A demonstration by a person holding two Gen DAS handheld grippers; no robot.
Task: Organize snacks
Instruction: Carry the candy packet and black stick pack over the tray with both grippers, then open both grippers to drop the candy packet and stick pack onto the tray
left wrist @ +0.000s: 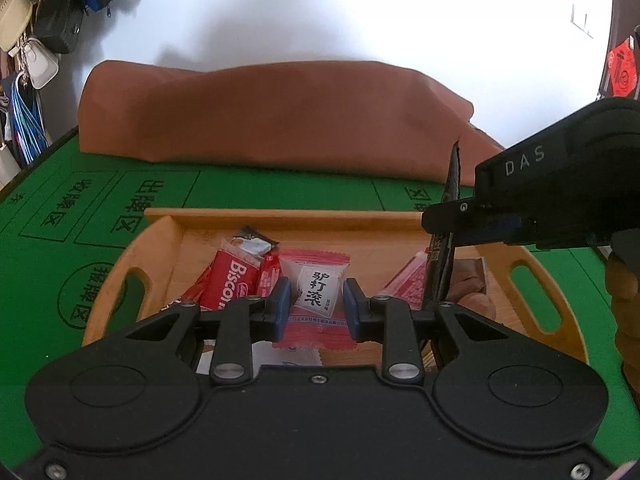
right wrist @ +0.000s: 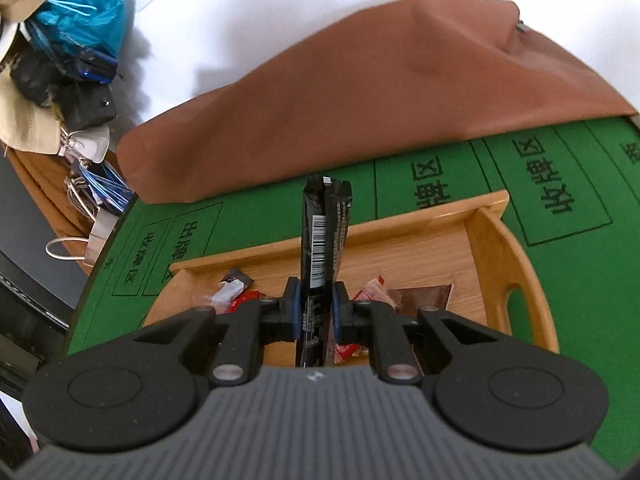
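Left claw (left wrist: 316, 304), seen from its own wrist, hangs with fingers apart and nothing between them over the shallow wooden tray with cut-out handles (left wrist: 532, 292). Just ahead of its tips lies a white-and-red wrapped sweet (left wrist: 318, 286), with a red Biscoff biscuit packet (left wrist: 230, 284) to its left. Several snacks already sit in the tray.

Right claw (right wrist: 316, 312), in the right wrist view, is clamped on a long black foil snack stick with a barcode (right wrist: 324, 236), held upright above the tray floor. By my reading this stick is not yet laid down; placing it remains.
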